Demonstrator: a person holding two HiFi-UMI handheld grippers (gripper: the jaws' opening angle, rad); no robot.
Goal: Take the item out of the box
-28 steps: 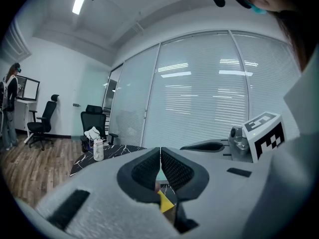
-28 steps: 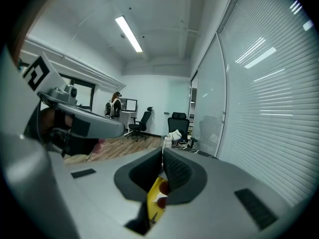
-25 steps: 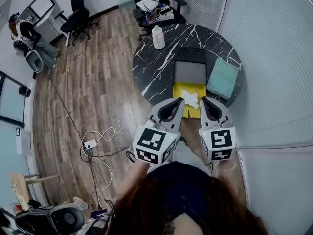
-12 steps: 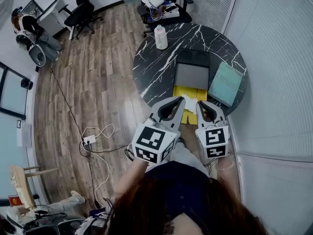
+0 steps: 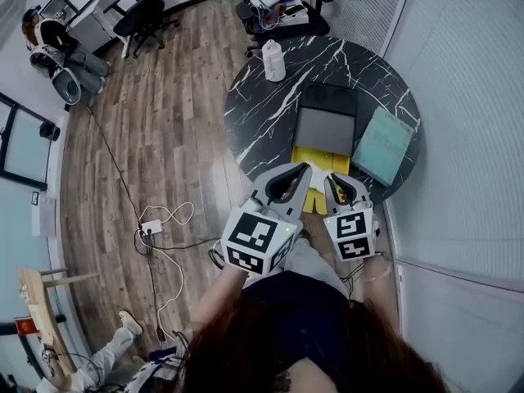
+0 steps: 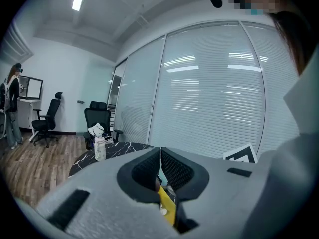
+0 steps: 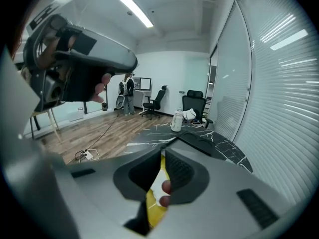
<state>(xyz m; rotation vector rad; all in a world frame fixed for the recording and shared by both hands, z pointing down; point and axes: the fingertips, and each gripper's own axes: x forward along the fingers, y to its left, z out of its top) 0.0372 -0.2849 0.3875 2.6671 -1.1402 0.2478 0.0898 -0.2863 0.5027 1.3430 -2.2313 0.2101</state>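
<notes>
An open yellow box [image 5: 316, 155] lies at the near edge of the round black marble table [image 5: 260, 115], its near half hidden under both grippers. In the head view my left gripper [image 5: 304, 167] and right gripper [image 5: 330, 175] hover side by side over it, jaws closed tip to tip. From the left gripper view the left gripper [image 6: 160, 149] is shut, with the yellow box [image 6: 167, 207] showing below the jaws. The right gripper [image 7: 163, 153] is likewise shut, and through the gap beneath its tips I see the yellow box [image 7: 153, 206] and something white. I cannot make out the item itself.
Behind the yellow box sit a grey flat box [image 5: 325, 129] and a black tray [image 5: 329, 97]; a teal lid [image 5: 382, 146] lies to the right. A white bottle [image 5: 273, 60] stands at the far left rim. Office chairs [image 5: 278, 6] are beyond; a cable and power strip [image 5: 151, 228] lie on the wood floor.
The right gripper has shifted left and closer to the left one. The white item lying on the yellow box a second ago is now covered by the grippers.
</notes>
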